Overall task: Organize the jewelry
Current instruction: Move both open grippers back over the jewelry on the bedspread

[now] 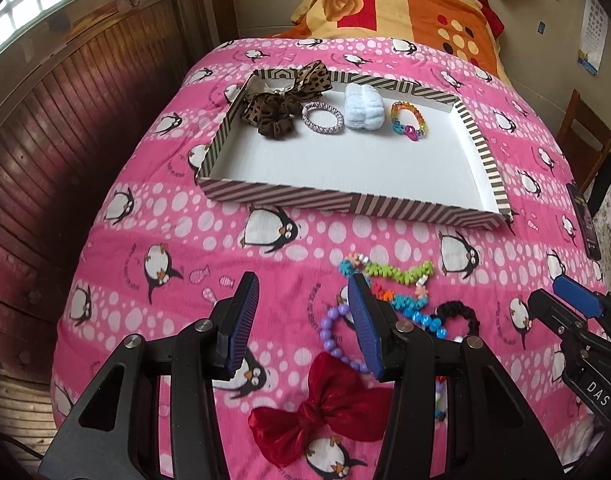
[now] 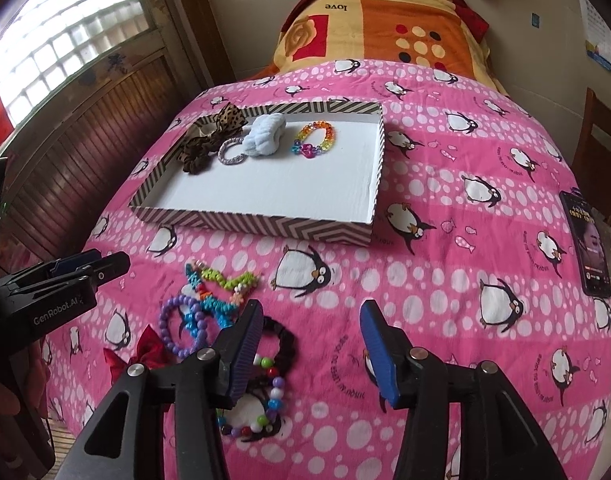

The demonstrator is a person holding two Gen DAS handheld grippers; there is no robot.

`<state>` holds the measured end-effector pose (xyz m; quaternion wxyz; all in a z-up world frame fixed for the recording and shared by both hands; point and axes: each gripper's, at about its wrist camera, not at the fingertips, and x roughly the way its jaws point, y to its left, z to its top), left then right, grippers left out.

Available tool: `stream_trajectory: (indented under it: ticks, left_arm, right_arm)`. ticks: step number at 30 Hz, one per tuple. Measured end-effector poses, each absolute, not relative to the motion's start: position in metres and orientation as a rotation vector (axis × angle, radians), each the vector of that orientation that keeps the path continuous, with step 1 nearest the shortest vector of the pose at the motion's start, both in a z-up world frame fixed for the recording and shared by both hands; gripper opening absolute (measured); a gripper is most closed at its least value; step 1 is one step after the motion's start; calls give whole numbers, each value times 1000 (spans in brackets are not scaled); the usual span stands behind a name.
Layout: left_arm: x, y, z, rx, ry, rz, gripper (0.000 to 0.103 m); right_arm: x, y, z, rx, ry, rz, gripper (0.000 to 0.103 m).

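— We are at a bed with a pink penguin blanket point(image 2: 445, 208). The striped flat cardboard box point(image 1: 345, 204) sits in the middle of it. A leopard scrunchie, a pale ring, a fluffy white band and a rainbow bead bracelet already lie along the box's far side.

— What is left for us?

— A little heap near us: the green and blue bumpy bracelets point(image 2: 221, 284), the purple bead bracelet point(image 2: 183, 326), the black scrunchie point(image 2: 279, 346), the mixed bead bracelet point(image 2: 261, 408) and the shiny red bow point(image 1: 325, 412).

— And our tongs?

— The left tongs point(image 1: 305, 320) are wide and hold nothing. The right tongs point(image 2: 311, 344) are wide too, and empty.

— How will these things feel?

— Light, we think. The scrunchie and bow are soft, so we pinch the middle. The beads are hard and may slip, so we nip across one side of the ring.
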<state>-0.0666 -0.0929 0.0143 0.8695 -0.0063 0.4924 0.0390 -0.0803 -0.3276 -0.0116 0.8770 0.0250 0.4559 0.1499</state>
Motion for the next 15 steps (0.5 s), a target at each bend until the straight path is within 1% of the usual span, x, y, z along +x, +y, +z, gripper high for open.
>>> stream_trajectory:
  ticks: [15]
  left_arm:
    - [-91,-90,6,-20,1064,95,46]
  right_arm:
    - [-103,-325,-17,11,971,341,49]
